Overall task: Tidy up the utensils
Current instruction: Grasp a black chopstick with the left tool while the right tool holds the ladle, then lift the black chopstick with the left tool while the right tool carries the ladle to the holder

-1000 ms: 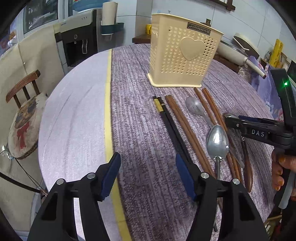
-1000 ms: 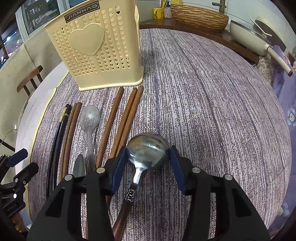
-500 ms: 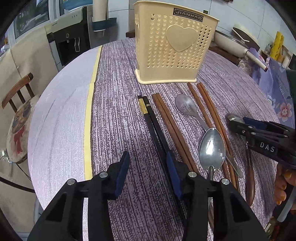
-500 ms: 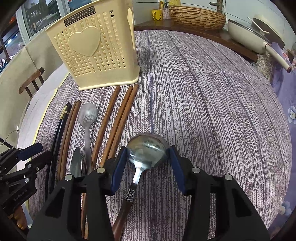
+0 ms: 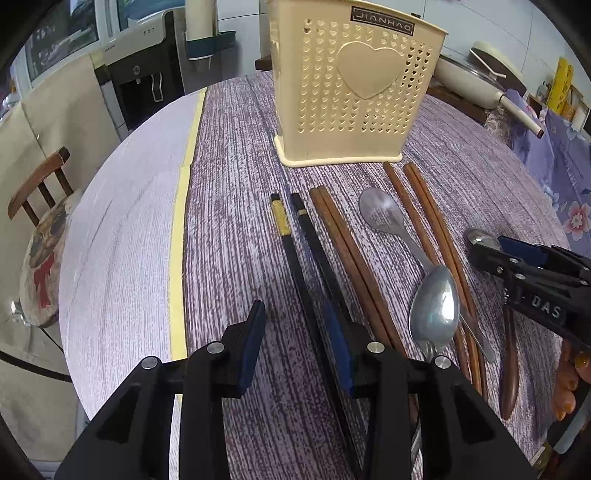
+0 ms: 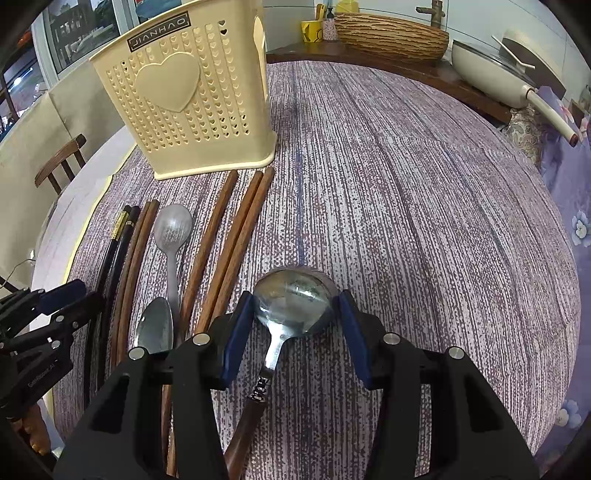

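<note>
A cream perforated utensil holder [image 5: 354, 92] stands upright at the far side of the table; it also shows in the right wrist view [image 6: 188, 99]. Black chopsticks [image 5: 295, 258], brown chopsticks [image 5: 347, 251] and two metal spoons [image 5: 436, 306] lie in a row before it. My left gripper [image 5: 295, 347] is open, low over the black chopsticks, one of which runs between its fingers. My right gripper [image 6: 291, 332] is open, its fingers on either side of the bowl of a wooden-handled spoon [image 6: 291, 302] lying on the cloth.
The round table has a purple woven cloth [image 6: 406, 184] with a yellow edge strip [image 5: 181, 229]. A wooden chair [image 5: 37, 206] stands at the left. A white pan [image 6: 495, 74] and a woven basket [image 6: 391, 35] sit on a counter behind.
My left gripper has moved forward and right, toward the holder, coming over the black chopsticks, with its fingers closer together. My right gripper has stayed around the spoon bowl.
</note>
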Available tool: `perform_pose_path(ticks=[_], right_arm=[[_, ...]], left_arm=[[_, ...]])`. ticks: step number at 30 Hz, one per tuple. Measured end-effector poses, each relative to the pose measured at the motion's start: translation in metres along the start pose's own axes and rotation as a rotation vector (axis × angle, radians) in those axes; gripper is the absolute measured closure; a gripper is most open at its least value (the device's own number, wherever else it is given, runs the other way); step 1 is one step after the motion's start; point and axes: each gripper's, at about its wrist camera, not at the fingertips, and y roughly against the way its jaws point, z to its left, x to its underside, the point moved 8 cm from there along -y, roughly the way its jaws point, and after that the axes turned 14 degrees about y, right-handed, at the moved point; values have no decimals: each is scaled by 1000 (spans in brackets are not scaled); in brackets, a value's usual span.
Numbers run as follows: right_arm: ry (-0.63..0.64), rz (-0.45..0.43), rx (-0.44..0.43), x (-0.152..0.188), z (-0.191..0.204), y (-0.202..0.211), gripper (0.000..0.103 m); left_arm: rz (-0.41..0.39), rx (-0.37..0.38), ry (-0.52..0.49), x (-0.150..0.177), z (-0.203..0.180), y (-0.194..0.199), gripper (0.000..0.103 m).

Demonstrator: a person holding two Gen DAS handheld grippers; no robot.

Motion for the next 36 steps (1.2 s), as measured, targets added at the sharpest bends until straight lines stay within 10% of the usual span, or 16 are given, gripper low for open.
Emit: perform_pose_path(ticks=[12, 21, 36], right_arm=[[5, 53, 44, -6, 4, -6, 52], [-7, 47, 33, -11, 2, -8, 55], [62, -262, 22, -48, -7, 72, 55]], left_arm=[[45, -51, 21, -35, -4, -23, 70], [51, -78, 40, -40, -5, -27, 93], [-107, 29, 93, -66, -6, 32, 95]])
